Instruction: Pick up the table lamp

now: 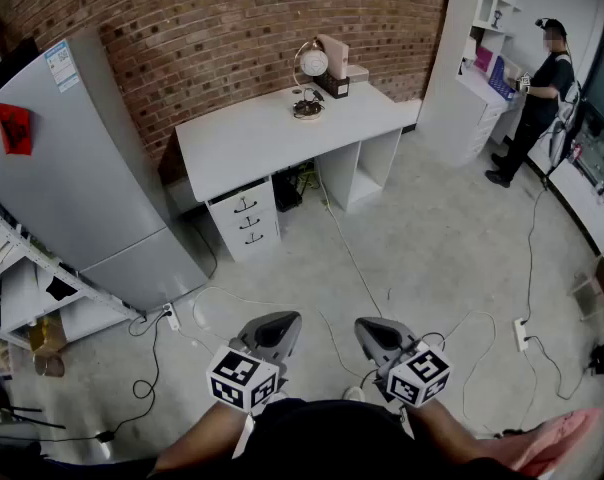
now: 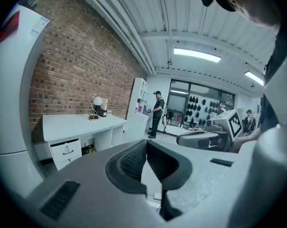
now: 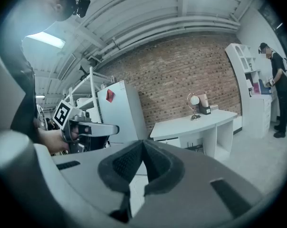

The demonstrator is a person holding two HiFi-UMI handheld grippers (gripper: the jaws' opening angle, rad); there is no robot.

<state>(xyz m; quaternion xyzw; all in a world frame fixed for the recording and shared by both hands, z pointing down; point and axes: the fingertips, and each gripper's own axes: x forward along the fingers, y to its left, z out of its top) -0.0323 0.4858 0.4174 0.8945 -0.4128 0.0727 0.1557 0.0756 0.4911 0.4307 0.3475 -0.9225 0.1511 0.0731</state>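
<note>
The table lamp (image 1: 308, 78), a round white globe in a thin ring on a dark base, stands at the back of a white desk (image 1: 252, 138) against the brick wall. It shows small in the left gripper view as the lamp (image 2: 96, 106) and in the right gripper view as the lamp (image 3: 195, 104). My left gripper (image 1: 280, 326) and right gripper (image 1: 370, 332) are held low over the floor, far from the desk. Both are shut with nothing between the jaws: left gripper (image 2: 146, 144), right gripper (image 3: 142, 144).
A grey fridge (image 1: 77, 168) stands left of the desk. A tan box (image 1: 333, 56) sits behind the lamp. Cables (image 1: 352, 258) and power strips (image 1: 521, 334) lie across the concrete floor. A person (image 1: 537, 103) stands at white shelving (image 1: 472, 58) on the right.
</note>
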